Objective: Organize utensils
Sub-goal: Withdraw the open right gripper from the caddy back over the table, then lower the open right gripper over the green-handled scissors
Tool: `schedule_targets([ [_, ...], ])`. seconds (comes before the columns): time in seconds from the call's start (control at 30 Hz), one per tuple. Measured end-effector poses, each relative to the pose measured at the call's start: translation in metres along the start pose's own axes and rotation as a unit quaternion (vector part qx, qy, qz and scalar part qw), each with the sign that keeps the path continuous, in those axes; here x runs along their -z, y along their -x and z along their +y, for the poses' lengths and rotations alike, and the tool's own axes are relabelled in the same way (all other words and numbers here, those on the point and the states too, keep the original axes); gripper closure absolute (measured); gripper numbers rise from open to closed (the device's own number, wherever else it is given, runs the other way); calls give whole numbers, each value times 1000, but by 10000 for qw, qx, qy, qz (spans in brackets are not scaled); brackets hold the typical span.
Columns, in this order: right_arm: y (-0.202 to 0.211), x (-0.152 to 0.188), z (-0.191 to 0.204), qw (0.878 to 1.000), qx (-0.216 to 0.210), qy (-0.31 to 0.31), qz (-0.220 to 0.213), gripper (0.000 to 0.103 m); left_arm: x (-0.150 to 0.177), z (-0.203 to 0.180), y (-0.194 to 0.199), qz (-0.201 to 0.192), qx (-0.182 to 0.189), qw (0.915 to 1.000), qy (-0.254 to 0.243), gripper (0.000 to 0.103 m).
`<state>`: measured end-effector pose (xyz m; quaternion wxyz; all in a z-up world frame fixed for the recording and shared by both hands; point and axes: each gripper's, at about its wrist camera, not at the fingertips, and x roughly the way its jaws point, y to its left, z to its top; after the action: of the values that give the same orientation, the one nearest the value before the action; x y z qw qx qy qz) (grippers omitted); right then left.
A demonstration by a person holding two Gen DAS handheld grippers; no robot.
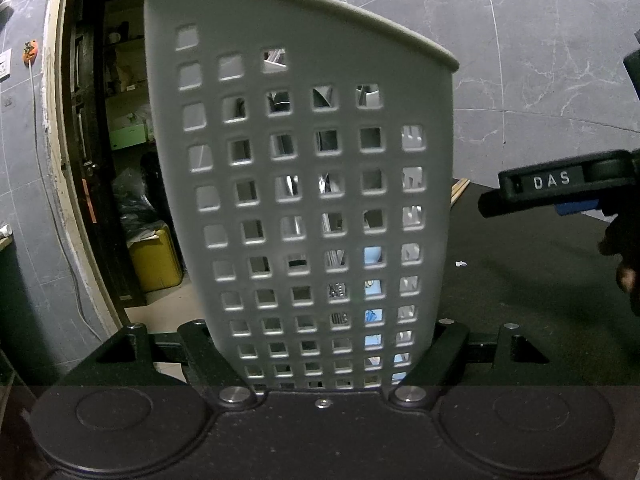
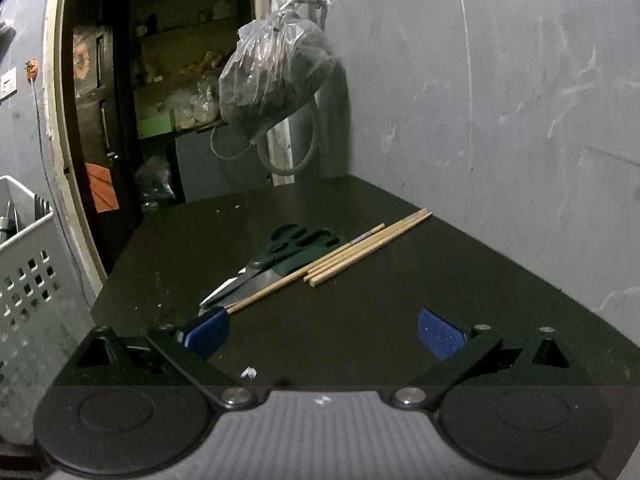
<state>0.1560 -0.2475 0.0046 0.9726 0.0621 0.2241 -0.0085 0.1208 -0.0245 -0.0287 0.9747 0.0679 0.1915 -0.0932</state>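
A grey perforated utensil holder [image 1: 304, 184] fills the left wrist view, tilted, with cutlery and something blue showing through its holes. My left gripper [image 1: 326, 344] is shut on its lower part, one finger on each side. In the right wrist view the same holder [image 2: 28, 280] stands at the left edge with metal utensils inside. Green-handled scissors [image 2: 280, 256] and several wooden chopsticks [image 2: 360, 248] lie on the dark table [image 2: 440, 280]. My right gripper [image 2: 324, 334] hangs open just short of them, its left blue pad [image 2: 208, 334] near the scissor tips. Nothing is between its pads.
A filled plastic bag [image 2: 276, 84] hangs from a tap on the grey wall behind the table. An open doorway [image 2: 160, 100] with shelves lies to the left. A white scrap [image 2: 249, 373] lies on the table. A black finger of the right gripper [image 1: 540, 190] shows in the left wrist view.
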Motion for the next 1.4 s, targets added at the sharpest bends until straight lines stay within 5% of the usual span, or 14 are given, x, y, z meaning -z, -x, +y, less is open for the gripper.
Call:
schedule_targets([
  [0.6, -15, 15, -32, 9925, -516, -966, 534, 1, 0, -2, -1, 6, -33, 10000, -50, 24],
  [1.4, -14, 20, -48, 9833, -761, -1632, 257, 1, 0, 4, -5, -1, 80, 10000, -14, 24],
])
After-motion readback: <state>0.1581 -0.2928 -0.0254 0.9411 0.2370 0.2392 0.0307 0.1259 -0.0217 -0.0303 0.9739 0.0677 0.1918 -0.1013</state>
